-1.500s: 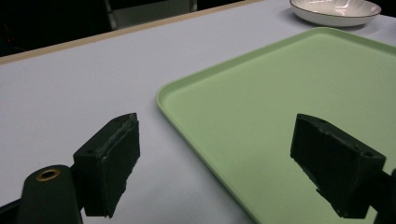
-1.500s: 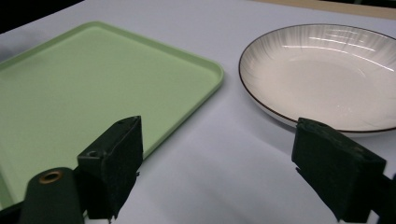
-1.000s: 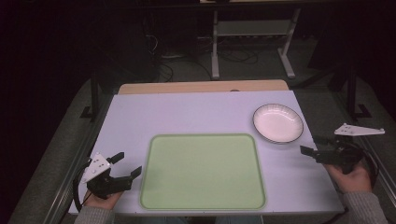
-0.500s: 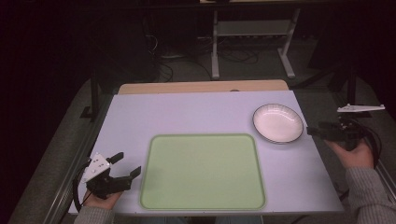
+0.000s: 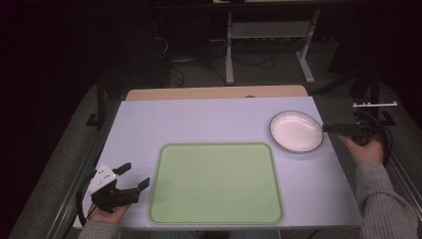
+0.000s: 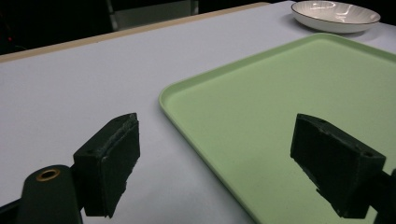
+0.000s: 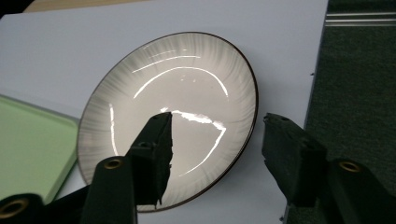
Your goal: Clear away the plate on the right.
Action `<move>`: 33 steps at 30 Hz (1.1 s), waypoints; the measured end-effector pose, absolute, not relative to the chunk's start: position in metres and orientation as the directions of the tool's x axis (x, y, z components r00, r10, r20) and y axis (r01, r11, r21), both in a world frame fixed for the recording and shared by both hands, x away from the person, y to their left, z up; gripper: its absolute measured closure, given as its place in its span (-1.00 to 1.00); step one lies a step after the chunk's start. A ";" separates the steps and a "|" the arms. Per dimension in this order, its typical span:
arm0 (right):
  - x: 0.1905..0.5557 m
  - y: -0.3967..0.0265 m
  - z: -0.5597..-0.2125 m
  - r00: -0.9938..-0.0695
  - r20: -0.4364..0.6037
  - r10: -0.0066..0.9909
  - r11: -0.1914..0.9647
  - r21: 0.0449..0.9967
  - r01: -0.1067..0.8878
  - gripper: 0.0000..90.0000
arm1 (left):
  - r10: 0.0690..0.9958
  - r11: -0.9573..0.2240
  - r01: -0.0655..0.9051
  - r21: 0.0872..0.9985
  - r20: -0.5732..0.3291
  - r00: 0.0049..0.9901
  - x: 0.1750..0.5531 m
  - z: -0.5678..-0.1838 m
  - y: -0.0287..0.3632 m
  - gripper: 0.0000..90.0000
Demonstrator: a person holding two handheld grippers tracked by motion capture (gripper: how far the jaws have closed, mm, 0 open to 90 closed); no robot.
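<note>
Right gripper (image 5: 329,128) moved up to bowl (image 5: 295,131) rim — jaws just closing, half open, straddling near rim, probably not pinching yet; left gripper (image 5: 133,177) wide open, empty, far off.

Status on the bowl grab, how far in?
Done: right gripper has arrived at the bowl, its fingers straddling the near rim and just closing, not yet pressing it. In hand: nothing; the bowl sits on the table. Left: grip, lift, likely onto the empty green tray. Left gripper waits open beside the tray.
</note>
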State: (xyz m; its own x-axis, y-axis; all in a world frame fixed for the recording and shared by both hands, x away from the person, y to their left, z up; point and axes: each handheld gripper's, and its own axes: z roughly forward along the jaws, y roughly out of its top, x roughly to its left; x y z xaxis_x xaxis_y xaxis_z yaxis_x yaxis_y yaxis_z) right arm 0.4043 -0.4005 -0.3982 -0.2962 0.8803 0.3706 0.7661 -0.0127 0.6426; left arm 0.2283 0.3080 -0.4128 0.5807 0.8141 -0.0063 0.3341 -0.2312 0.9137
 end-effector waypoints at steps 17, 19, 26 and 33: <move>0.425 -0.400 -0.426 -0.114 0.459 0.881 -0.137 0.479 0.867 0.39 | 0.815 -0.232 0.332 0.914 -0.004 0.580 0.229 -0.412 0.309 -0.66; 0.425 -0.399 -0.428 -0.109 0.458 0.882 -0.140 0.476 0.868 0.43 | 0.814 -0.232 0.333 0.914 -0.005 0.580 0.229 -0.412 0.309 -0.66; 0.428 -0.396 -0.434 -0.073 0.465 0.882 -0.156 0.436 0.886 0.69 | 0.814 -0.234 0.333 0.913 -0.003 0.581 0.229 -0.413 0.308 -0.66; 0.431 -0.393 -0.435 -0.005 0.489 0.872 -0.210 0.382 0.900 0.79 | 0.815 -0.233 0.333 0.914 -0.004 0.580 0.229 -0.412 0.309 -0.66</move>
